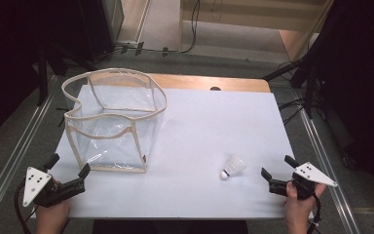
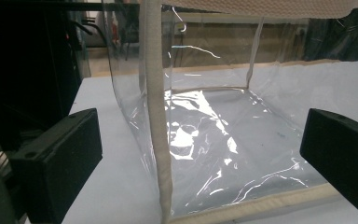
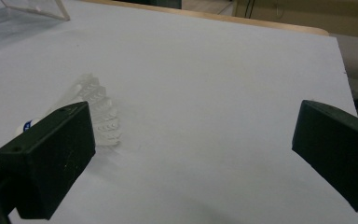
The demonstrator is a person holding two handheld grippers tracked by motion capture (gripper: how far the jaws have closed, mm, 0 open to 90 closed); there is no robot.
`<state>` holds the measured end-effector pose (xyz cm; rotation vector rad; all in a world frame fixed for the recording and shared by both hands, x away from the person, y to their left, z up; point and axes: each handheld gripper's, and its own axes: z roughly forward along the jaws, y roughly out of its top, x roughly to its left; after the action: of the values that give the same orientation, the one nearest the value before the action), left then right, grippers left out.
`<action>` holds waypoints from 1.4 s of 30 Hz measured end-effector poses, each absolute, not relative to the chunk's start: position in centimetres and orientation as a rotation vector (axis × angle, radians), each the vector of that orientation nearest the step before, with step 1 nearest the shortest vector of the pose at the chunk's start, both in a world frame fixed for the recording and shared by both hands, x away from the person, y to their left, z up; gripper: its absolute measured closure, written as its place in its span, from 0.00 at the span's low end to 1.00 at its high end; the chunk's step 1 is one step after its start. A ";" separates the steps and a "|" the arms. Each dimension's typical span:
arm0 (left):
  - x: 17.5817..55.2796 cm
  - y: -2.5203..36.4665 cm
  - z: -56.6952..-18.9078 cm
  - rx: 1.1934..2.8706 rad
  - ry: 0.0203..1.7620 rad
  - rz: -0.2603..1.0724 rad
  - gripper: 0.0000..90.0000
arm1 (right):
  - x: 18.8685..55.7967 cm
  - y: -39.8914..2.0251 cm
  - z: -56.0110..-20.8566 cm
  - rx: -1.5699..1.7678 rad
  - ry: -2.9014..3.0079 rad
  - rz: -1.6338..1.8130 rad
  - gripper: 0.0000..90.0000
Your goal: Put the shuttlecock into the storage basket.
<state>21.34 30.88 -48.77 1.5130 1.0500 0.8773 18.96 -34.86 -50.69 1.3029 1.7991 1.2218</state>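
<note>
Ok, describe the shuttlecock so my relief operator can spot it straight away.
Start at the white table top; the clear bag with beige trim stands on its left half. The shuttlecock lies on its side at the near right, just ahead of the right gripper. It is small, white and feathered with a rounded cork tip.

Clear bag [image 1: 114, 122] blocks table's [image 1: 199, 126] left — right open, lone shuttlecock [image 1: 233, 166]
</note>
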 end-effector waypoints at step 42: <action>21.2 30.8 -48.8 1.511 1.044 0.891 0.00 | 21.6 -27.7 -51.6 1.382 2.206 1.026 0.97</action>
<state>21.17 30.84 -48.80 1.5112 1.0437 0.8906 21.59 -27.69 -51.61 1.3823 2.2056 1.0261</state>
